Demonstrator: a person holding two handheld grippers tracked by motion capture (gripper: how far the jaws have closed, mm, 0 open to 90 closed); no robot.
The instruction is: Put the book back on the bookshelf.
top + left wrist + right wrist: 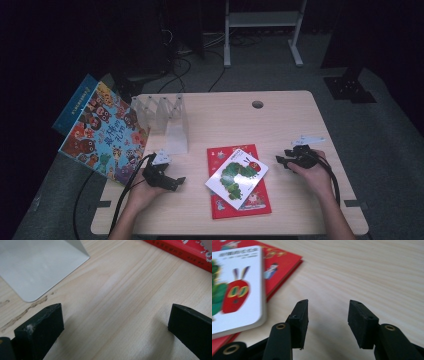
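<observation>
Centrally, the table (290, 115) carries a red book (250, 202) lying flat with a white caterpillar book (236, 178) stacked askew on top, probably ready for filing in the clear book rack (167, 120). Both tools flank the stack: the left gripper (175, 182) spread wide and empty, the right gripper (280, 161) half open, holding nothing.

clear book rack (167, 120) — leaning colourful picture book (102, 132), wooden table (285, 120)
</observation>
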